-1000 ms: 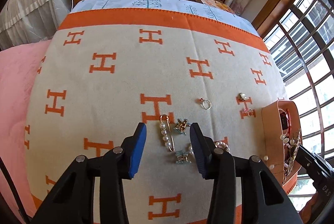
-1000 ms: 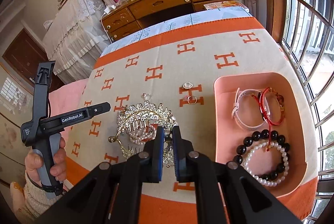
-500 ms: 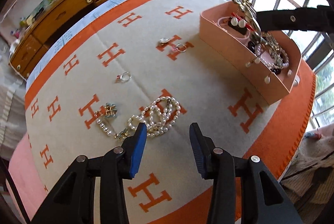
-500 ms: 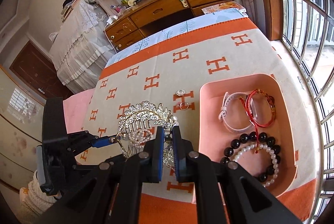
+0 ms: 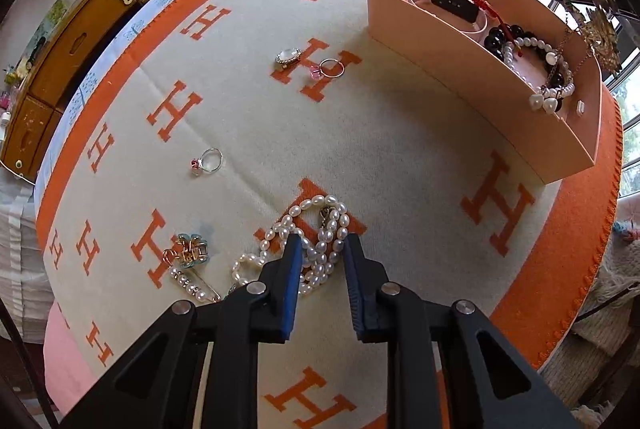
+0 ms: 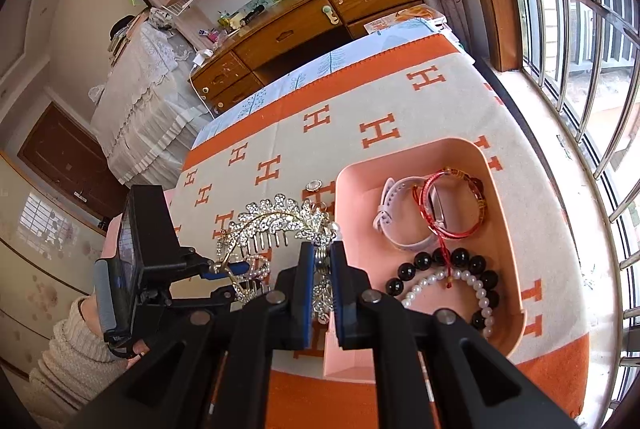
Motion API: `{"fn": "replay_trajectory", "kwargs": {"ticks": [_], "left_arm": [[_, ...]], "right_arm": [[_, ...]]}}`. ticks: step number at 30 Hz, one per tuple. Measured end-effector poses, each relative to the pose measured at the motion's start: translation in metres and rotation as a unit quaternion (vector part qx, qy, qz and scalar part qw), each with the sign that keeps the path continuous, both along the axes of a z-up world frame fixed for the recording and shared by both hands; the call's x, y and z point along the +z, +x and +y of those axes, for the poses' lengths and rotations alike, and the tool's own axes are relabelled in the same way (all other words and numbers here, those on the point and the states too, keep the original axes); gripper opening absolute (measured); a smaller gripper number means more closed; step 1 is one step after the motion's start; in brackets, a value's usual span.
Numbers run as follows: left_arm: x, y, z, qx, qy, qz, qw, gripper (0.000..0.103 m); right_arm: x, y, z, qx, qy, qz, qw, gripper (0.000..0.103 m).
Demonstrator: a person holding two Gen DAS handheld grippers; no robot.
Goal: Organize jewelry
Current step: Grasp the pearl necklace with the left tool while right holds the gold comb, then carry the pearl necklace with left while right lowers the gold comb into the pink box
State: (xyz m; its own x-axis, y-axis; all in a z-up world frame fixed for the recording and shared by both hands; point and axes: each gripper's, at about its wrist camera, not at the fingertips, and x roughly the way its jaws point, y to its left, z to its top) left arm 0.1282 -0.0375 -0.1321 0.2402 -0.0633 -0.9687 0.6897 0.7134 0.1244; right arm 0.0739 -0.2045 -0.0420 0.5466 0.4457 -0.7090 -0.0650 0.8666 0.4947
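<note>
With the silver rhinestone hair comb (image 6: 280, 225) held clamped in the right gripper (image 6: 320, 269) beside the pink tray (image 6: 496, 165), the left gripper (image 5: 318, 249) fingers are being closed around the white pearl necklace (image 5: 308, 229) on the near surface, so a firm pinch and lift seems needed next.

On the blanket (image 5: 400, 157), the pearl necklace (image 5: 320, 229) lies at 6 o'clock, the tray (image 5: 480, 85) at 2 o'clock, three rings (image 5: 208, 161) between; bracelets (image 6: 452, 205) lie in the tray.
</note>
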Motion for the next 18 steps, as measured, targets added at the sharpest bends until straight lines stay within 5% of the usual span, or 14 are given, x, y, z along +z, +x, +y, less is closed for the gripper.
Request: {"fn": "replay_trajectory", "kwargs": {"ticks": [4,6,11,18], "left_arm": [[-0.001,0.004,0.001,-0.007,0.017,0.012,0.9998,0.020],[-0.003,0.006,0.001,-0.004,0.016,0.019,0.9997,0.011],[0.003,0.017,0.001,0.055,0.006,0.010,0.9984,0.003],[0.058,0.022,0.008,0.147,-0.075,-0.022,0.9860,0.002]], "right_arm": [[0.003,-0.001,-0.007,-0.006,0.003,-0.007,1.000,0.008],[0.007,-0.002,-0.010,-0.009,0.004,-0.014,1.000,0.008],[0.020,-0.008,-0.021,-0.018,0.008,-0.034,0.999,0.008],[0.027,-0.017,-0.039,-0.043,-0.012,-0.044,0.998,0.008]]}}
